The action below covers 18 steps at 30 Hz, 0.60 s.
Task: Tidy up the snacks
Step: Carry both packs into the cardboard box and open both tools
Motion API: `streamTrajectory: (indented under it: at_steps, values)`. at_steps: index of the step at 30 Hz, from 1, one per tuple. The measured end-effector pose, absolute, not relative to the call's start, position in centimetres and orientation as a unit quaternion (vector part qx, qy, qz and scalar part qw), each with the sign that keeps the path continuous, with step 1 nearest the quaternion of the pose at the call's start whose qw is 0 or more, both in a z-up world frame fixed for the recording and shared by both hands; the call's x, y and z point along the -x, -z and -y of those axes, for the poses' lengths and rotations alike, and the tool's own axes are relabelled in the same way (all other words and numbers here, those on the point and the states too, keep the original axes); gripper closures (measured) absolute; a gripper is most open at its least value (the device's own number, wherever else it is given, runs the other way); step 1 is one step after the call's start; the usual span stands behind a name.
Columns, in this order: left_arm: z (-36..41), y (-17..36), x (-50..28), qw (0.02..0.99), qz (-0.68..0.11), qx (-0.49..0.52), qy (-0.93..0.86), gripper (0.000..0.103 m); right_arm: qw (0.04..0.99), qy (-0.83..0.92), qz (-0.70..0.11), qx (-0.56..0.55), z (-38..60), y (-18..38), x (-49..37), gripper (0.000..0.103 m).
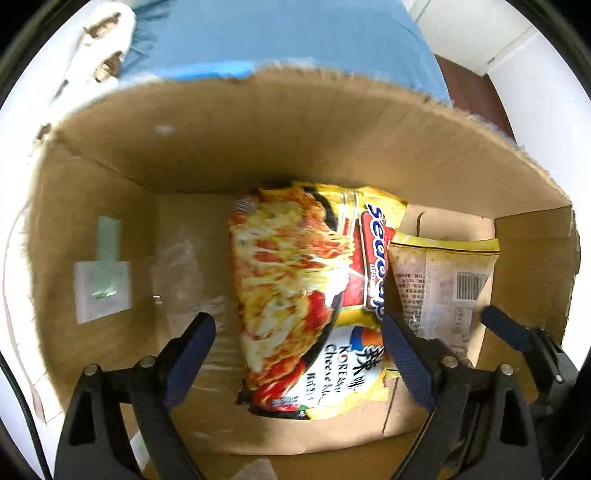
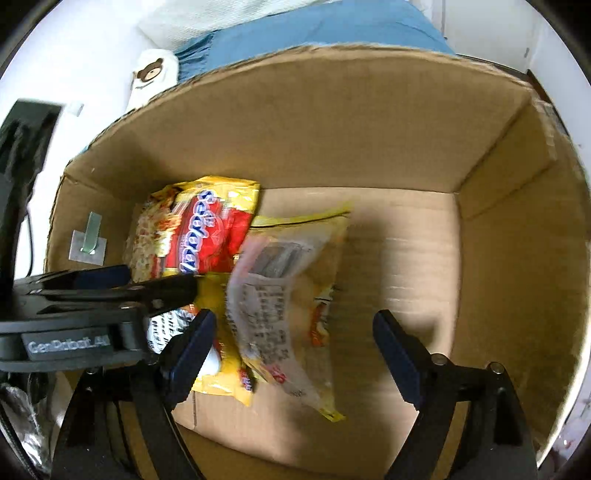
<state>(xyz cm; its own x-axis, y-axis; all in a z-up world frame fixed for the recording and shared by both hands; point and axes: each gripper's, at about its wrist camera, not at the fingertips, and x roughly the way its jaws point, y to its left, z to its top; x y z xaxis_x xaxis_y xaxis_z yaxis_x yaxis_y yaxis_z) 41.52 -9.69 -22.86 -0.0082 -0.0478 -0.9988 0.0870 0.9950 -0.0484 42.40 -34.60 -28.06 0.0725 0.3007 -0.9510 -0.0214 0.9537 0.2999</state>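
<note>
Two yellow noodle packets lie inside an open cardboard box point(image 1: 332, 140). One packet point(image 1: 295, 295) lies face up with a noodle picture; it also shows in the right wrist view point(image 2: 195, 236). The second packet point(image 1: 439, 280) lies back side up, barcode showing, to its right, and appears blurred in the right wrist view point(image 2: 280, 295). My left gripper point(image 1: 299, 332) is open above the face-up packet and holds nothing. My right gripper point(image 2: 291, 332) is open over the second packet and empty. The left gripper's body point(image 2: 92, 295) shows at the left of the right wrist view.
The box walls point(image 2: 517, 240) rise on all sides. A clear taped label point(image 1: 103, 284) sticks to the left wall. Bare box floor point(image 2: 399, 258) lies right of the packets. A blue cloth point(image 1: 280, 33) and a white bear-print item point(image 2: 153, 74) lie beyond the box.
</note>
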Motion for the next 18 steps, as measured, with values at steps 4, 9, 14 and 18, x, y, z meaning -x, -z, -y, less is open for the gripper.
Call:
streamTrajectory:
  at_steps: [4, 9, 14, 18]
  values:
    - [9.6, 19.6, -38.5, 0.737, -0.674, -0.011, 0.044, 0.011, 0.732, -0.089, -0.667, -0.106, 36.6, 27.2, -42.2, 0.014]
    - [9.8, 15.6, -35.7, 0.773, -0.633, -0.005, 0.038, 0.011, 0.752, -0.071, -0.648, -0.099, 38.4, 24.7, -41.0, 0.014]
    - [8.8, 12.5, -32.5, 0.797, -0.602, -0.006, 0.035, 0.011, 0.777, -0.055, -0.621, -0.085, 36.1, 18.7, -36.8, 0.014]
    - [8.8, 10.7, -31.0, 0.816, -0.577, -0.010, 0.032, 0.011, 0.794, -0.046, -0.600, -0.080, 34.5, 15.4, -33.9, 0.014]
